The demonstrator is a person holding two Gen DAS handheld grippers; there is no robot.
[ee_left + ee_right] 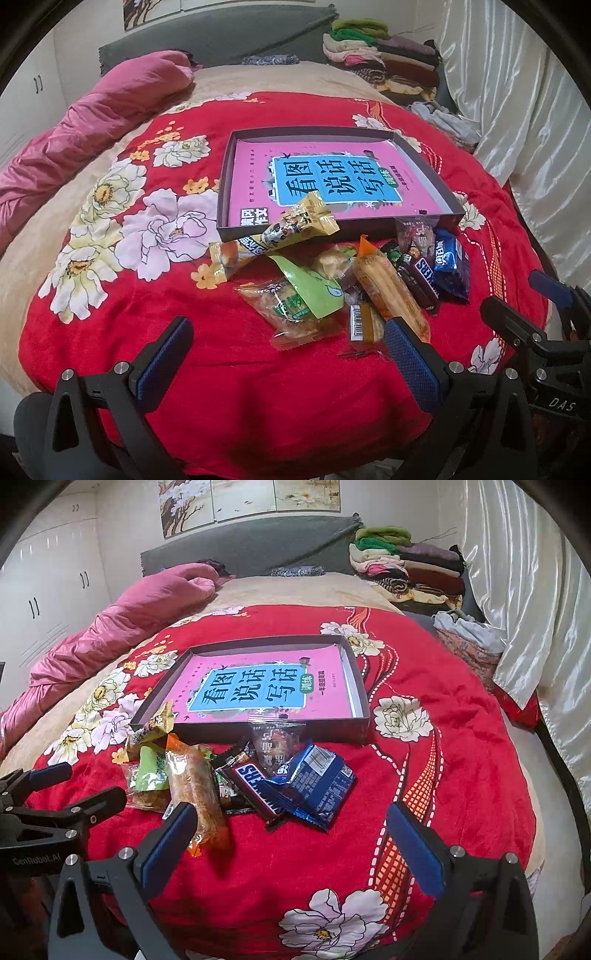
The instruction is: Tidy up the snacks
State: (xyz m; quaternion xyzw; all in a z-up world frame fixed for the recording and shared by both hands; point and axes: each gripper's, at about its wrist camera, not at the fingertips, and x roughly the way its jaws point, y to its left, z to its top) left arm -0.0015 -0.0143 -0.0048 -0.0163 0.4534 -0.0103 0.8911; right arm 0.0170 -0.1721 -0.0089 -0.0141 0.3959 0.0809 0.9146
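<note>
A shallow dark box [424,155] [364,698] with a pink book in its bottom lies on the red floral blanket. A heap of snacks lies in front of it: a yellow tube pack [273,236] leaning on the box edge, a green-labelled pack [306,291] [147,771], an orange-tipped biscuit pack [388,288] [195,786], a Snickers bar [424,277] [255,782], a blue Oreo pack [448,262] [317,779] and a clear candy bag [277,742]. My left gripper [288,343] is open, just short of the heap. My right gripper [291,827] is open, near the blue pack.
The red blanket [221,369] [443,775] covers a bed. A pink duvet [92,122] lies at the left, folded clothes [406,565] at the head right, a white curtain [517,590] along the right. The other gripper shows at each view's edge [535,332] [55,805].
</note>
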